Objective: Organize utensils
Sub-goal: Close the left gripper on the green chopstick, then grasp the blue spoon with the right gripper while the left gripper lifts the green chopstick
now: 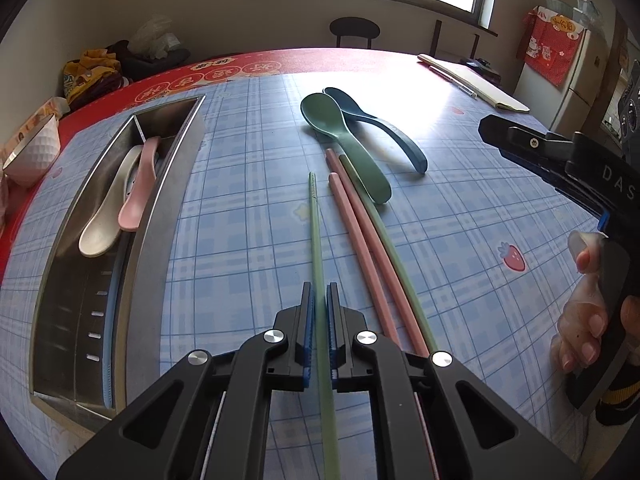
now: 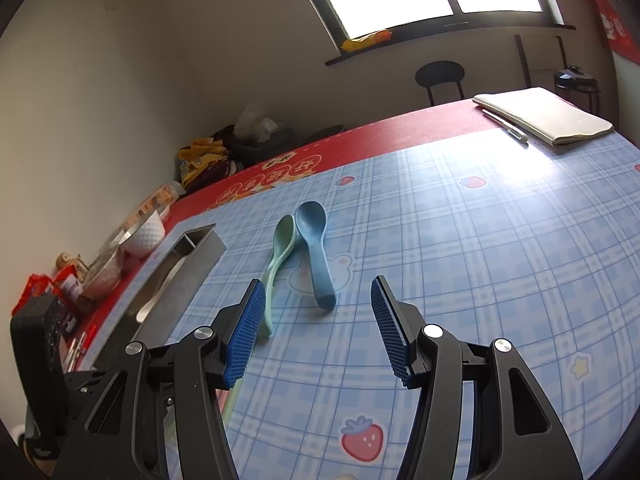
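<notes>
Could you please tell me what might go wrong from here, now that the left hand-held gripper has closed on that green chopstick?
1. The left hand-held gripper pinches the green chopstick near one end, so the long free end could swing or slip when lifted.
2. Swinging it toward the steel tray, its tip might knock the pink spoon or white spoon already inside.
3. The pink chopsticks lie close alongside and could be nudged.

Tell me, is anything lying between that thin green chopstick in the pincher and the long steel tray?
Nothing visible. The left gripper is shut on the thin green chopstick, and only bare checked tablecloth lies between it and the long steel tray. A white spoon and pink spoon lie inside the tray.
</notes>
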Demonstrator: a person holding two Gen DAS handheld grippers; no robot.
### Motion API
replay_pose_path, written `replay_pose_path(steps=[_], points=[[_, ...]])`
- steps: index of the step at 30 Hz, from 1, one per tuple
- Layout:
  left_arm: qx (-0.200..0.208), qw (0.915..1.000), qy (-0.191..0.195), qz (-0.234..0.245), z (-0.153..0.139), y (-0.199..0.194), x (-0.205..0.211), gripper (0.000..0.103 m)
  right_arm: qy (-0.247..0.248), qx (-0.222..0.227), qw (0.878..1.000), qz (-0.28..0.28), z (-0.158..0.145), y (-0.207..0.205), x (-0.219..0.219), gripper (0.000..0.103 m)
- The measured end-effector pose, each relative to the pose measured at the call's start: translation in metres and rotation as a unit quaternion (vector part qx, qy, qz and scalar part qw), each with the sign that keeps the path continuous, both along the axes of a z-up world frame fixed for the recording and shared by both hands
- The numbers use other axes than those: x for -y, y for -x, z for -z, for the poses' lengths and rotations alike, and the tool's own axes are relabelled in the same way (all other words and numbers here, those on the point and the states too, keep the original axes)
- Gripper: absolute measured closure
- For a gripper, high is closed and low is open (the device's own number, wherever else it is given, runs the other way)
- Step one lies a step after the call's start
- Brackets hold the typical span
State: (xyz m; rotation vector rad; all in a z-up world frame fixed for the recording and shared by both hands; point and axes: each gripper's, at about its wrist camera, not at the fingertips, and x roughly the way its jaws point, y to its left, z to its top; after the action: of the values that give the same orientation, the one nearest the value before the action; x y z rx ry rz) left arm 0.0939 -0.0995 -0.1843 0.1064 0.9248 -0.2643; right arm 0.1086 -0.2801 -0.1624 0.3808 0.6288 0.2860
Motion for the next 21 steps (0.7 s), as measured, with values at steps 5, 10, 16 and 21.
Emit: replay_pose_path(steps=[5, 10, 16, 21], points=[[0.015, 0.9998, -0.007, 0.006, 0.0017, 0.0072, -0.0021, 0.096, -0.004, -0.002, 1.000, 0.001, 0.0004, -0.0002, 0.0012, 0.049], [0.015, 0.9999, 0.000, 0.005, 0.0020, 0.0072, -0.0043, 0.096, -0.007, -0.001, 1.000, 0.005, 0.0003, 0.0004, 0.0031, 0.049], [0.015, 0.9998, 0.008, 0.007, 0.0023, 0.0070, -0.0058, 0.096, -0.007, -0.001, 1.000, 0.005, 0.0001, 0.0013, 0.0038, 0.049], [0.015, 0.9997, 0.020, 0.005, 0.0020, 0.0075, -0.0087, 0.097, -0.010, -0.002, 1.000, 0.004, 0.0003, 0.0013, 0.0037, 0.049]])
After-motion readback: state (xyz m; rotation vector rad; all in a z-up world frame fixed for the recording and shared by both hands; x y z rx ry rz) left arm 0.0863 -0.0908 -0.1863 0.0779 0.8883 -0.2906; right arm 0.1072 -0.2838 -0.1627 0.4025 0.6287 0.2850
